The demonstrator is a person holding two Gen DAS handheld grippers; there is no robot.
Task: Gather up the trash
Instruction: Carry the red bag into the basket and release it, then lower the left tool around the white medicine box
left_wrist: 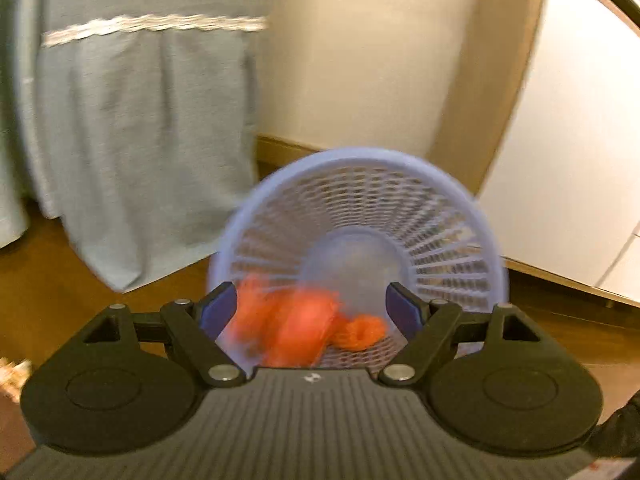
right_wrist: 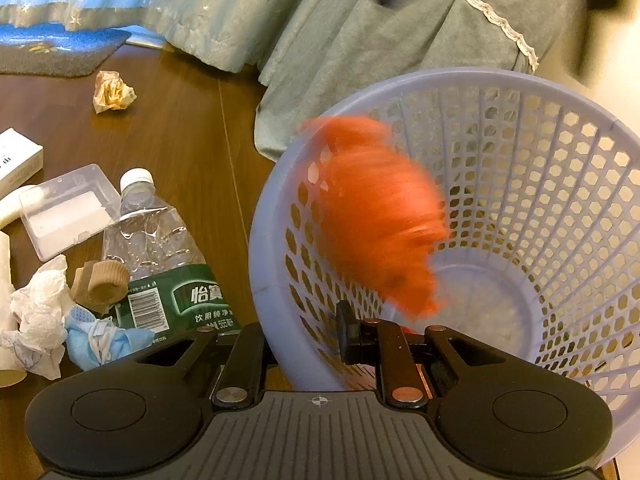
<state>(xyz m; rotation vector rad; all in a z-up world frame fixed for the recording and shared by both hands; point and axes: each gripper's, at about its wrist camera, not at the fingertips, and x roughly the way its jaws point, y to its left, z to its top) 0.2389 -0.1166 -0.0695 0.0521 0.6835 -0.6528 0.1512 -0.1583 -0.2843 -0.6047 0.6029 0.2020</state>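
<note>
The left gripper (left_wrist: 312, 308) is seen spread wide w/ nothing clamped, aimed into the tilted lavender mesh basket (left_wrist: 460, 216). An orange net bag (right_wrist: 376, 216) is caught blurred inside the basket's mouth; the right gripper (right_wrist: 352, 340) is pinched narrow on the basket rim. More trash, incl. a crushed water bottle (right_wrist: 160, 256) & tissue (right_wrist: 36, 312), is left on the floor (right_wrist: 184, 128).

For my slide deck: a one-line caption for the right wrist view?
Right claw shut on the lavender basket rim as orange mesh tumbles in, trash beside it.
</note>
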